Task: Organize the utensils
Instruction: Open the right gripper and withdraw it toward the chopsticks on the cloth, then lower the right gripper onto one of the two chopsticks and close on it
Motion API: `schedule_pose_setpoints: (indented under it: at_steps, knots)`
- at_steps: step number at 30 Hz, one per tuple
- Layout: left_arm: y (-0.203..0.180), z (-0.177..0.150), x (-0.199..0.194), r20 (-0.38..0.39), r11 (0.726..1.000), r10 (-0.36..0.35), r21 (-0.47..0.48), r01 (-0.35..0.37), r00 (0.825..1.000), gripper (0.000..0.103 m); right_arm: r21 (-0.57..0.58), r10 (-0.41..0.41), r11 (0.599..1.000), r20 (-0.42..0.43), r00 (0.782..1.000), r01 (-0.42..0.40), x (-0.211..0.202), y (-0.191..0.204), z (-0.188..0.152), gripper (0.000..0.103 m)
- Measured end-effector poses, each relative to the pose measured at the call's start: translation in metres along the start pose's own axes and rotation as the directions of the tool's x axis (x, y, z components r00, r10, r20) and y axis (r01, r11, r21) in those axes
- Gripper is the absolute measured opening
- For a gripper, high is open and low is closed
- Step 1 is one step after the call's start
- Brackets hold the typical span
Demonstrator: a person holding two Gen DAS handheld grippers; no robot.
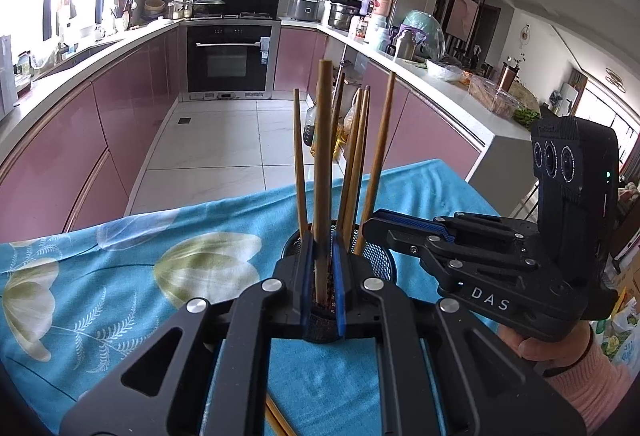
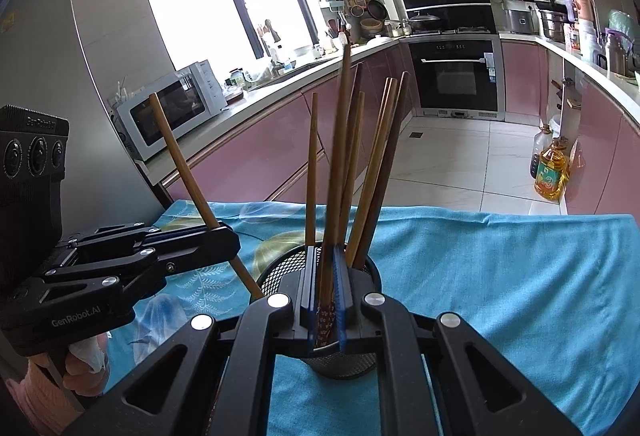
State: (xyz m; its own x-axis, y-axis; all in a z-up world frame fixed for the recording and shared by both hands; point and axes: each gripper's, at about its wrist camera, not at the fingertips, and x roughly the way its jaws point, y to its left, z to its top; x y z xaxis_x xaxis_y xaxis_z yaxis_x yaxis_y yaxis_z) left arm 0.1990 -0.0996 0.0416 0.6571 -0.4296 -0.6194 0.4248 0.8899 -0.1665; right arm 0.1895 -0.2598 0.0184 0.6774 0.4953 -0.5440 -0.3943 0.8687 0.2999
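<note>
A black mesh holder (image 1: 378,256) (image 2: 276,276) stands on the blue flowered cloth (image 1: 120,276) with several wooden chopsticks upright in it. My left gripper (image 1: 322,240) (image 2: 230,236) is shut on one chopstick (image 1: 322,156) (image 2: 180,160); in the right wrist view its lower tip slants down to the holder's left rim. From the other side my right gripper (image 2: 325,252) (image 1: 372,226) is shut on another chopstick (image 2: 340,156) (image 1: 378,156), whose patterned lower end hangs over the holder's mouth. Both grippers crowd the holder and hide much of it.
Loose chopsticks (image 1: 276,420) lie on the cloth under my left gripper. The table's far edge drops to a tiled floor (image 1: 224,140). Pink cabinets and worktops line both sides; an oven (image 1: 228,56) is at the back, and oil bottles (image 2: 552,172) stand on the floor.
</note>
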Motion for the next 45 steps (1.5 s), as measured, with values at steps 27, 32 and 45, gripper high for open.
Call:
schedule_pose_setpoints:
  at_steps: [27, 32, 45]
  knots:
    - [0.023, -0.057, -0.036, 0.07, 0.998, 0.065, -0.031, -0.063, 0.995, 0.03, -0.089, 0.106, 0.99, -0.03, 0.994, -0.108, -0.034, 0.032, -0.042, 0.038]
    - [0.031, -0.097, -0.028, -0.023, 0.995, 0.09, -0.03, -0.091, 0.996, 0.031, -0.09, 0.131, 0.986, -0.11, 0.985, -0.141, -0.02, 0.041, -0.068, 0.04]
    - [0.046, -0.167, -0.005, -0.16, 0.991, 0.114, -0.047, -0.123, 0.98, 0.031, -0.025, 0.13, 0.99, -0.238, 0.963, -0.14, 0.017, 0.047, -0.107, 0.042]
